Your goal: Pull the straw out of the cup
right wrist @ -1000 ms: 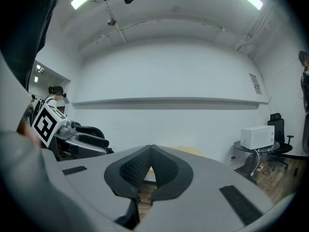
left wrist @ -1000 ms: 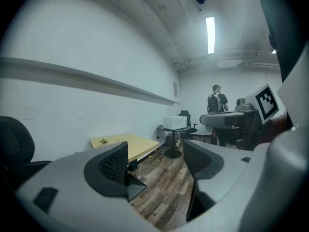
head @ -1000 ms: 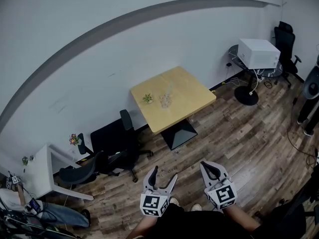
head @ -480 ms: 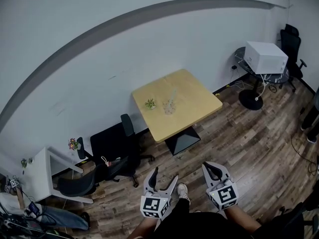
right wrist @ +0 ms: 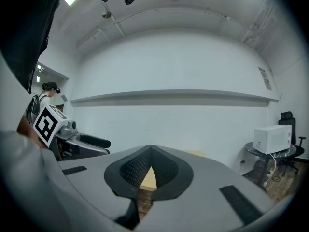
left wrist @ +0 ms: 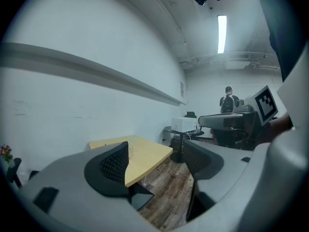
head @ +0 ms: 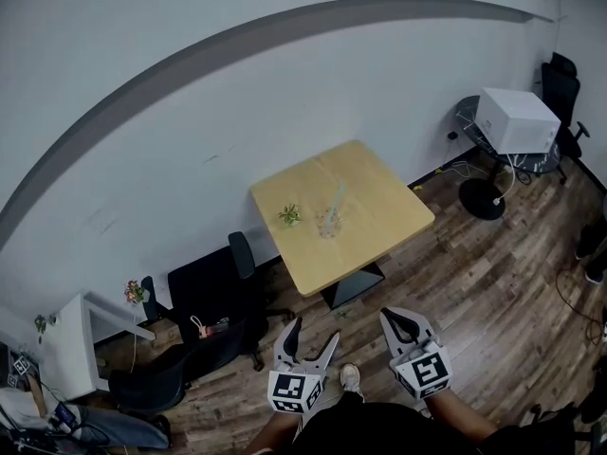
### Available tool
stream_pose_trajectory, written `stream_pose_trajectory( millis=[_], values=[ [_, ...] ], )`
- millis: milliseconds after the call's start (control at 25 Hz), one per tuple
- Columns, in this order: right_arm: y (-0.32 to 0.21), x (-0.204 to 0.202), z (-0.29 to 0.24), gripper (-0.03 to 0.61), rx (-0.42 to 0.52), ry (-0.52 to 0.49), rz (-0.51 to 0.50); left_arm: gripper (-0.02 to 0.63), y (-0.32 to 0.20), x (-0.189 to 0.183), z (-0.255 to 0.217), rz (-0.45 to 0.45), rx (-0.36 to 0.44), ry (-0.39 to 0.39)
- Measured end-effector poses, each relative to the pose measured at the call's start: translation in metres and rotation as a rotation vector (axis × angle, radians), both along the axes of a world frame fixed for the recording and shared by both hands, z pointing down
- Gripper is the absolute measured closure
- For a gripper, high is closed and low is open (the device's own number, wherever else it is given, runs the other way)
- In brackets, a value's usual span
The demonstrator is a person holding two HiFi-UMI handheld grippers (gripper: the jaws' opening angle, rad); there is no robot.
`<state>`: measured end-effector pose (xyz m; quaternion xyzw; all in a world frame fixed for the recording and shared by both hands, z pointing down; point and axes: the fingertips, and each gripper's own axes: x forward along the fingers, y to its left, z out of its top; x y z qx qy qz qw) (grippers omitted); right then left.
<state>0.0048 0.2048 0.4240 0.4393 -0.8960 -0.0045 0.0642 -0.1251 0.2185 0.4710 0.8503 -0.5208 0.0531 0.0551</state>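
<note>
- The left gripper (head: 311,336) sits at the bottom edge of the head view, just in front of the person's body. Its jaws are spread wide, and in its own view (left wrist: 157,153) nothing lies between them but far floor and table.
- The right gripper (head: 393,319) is just beside it, at the same height. In its own view (right wrist: 151,150) the jaw tips are pressed together with nothing caught between them, leaving only a small gap lower down.
- A light shoe (head: 350,377) shows between the two grippers on the wood floor (head: 474,292).
- A black chair (head: 213,282) stands further out to the left, near a white side table (head: 81,344) that carries a small bunch of flowers (head: 133,293).
- The square yellow table (head: 384,202) stands against the wall on a dark base, well apart from both grippers.
- The clear cup (head: 329,224) stands upright near the middle of that table. The straw (head: 338,200) is in it, leaning up and to the right.
- A small green plant (head: 289,215) sits just left of the cup, apart from it.
- A white box-shaped appliance (head: 517,119) rests on a round dark stand (head: 471,119) far right, with a black office chair (head: 566,79) beyond it in the corner.
</note>
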Motion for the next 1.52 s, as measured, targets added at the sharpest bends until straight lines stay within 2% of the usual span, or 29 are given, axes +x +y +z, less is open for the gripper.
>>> stream_pose_trajectory(
  millis=[280,480,640,720,880,1160,1520],
  values=[
    [-0.045,-0.017,0.002,0.560,-0.004,0.012,0.002,0.253,-0.048,-0.016,0.001,0.015,-0.008,0.013],
    [-0.075,-0.029,0.002,0.560,-0.056,0.019,0.019,0.253,-0.079,-0.032,0.001,0.001,-0.008,0.024],
    [-0.092,-0.036,-0.006,0.560,-0.015,0.025,0.013,0.253,-0.096,-0.037,0.000,0.005,-0.004,0.039],
    [-0.102,-0.039,-0.007,0.560,-0.030,0.017,0.025,0.253,-0.104,-0.039,0.000,0.016,-0.004,0.042],
    [-0.120,-0.042,-0.010,0.560,-0.025,-0.004,0.021,0.253,-0.114,-0.036,0.006,0.038,-0.022,0.024],
    [-0.157,-0.042,-0.001,0.560,-0.045,-0.023,0.024,0.253,-0.141,-0.038,0.014,0.026,-0.044,0.018],
    [-0.227,-0.021,0.010,0.560,-0.060,-0.040,0.010,0.253,-0.210,-0.023,0.027,0.013,-0.073,0.008]
  ],
)
